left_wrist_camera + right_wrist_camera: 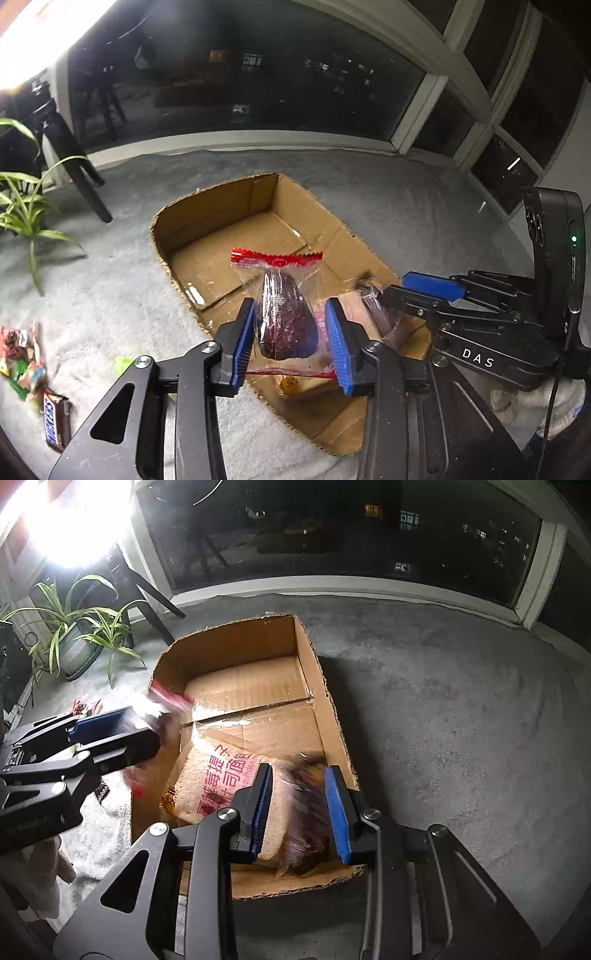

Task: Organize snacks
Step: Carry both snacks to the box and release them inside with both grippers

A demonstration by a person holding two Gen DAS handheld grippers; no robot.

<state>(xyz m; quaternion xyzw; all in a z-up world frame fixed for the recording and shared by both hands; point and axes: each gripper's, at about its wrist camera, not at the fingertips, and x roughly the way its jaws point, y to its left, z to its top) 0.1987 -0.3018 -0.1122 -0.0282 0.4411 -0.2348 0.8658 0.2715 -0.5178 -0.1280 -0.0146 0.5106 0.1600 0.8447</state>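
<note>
Left wrist view: your left gripper frames a clear red-sealed pastry pack over the box; the pack sits between the pads, but contact is unclear, so I cannot tell if it is gripped or freed. It hangs over the box, probably for dropping in. Spare snacks lie far left on the carpet.

Right wrist view: your right gripper straddles a blurred pack at the box's near end, beside the bread bag lying inside; grip unclear too.
</note>
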